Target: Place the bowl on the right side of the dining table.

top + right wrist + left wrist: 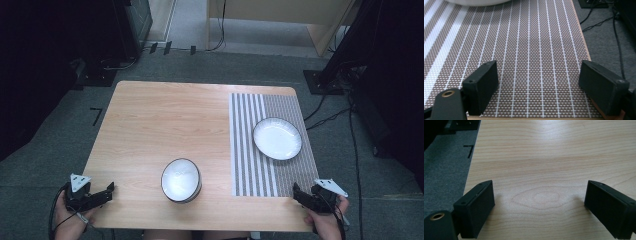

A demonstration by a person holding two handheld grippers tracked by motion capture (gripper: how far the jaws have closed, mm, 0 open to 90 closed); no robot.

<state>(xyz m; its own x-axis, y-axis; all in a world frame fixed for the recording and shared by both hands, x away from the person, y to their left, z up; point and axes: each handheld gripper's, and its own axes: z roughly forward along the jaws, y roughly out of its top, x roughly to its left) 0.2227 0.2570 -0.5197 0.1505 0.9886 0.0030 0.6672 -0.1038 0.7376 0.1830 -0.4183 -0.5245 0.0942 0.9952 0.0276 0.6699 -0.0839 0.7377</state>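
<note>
A white bowl (181, 179) with a dark rim stands near the front middle of the wooden table (160, 120). A white plate (277, 138) with a dark rim lies on the striped placemat (245, 150) at the right. My left gripper (106, 192) rests at the table's front left corner, held by a hand, its jaws open over bare wood (539, 195). My right gripper (296, 194) sits at the placemat's front right corner, open and empty over the woven mat (536, 62). The plate's rim (476, 2) shows at the top of the right gripper view.
Grey carpet (50, 165) surrounds the table. Black cables (350, 130) trail across the floor at the right. Dark equipment stands (325, 75) sit behind the table, with a light wooden cabinet (280, 20) at the back.
</note>
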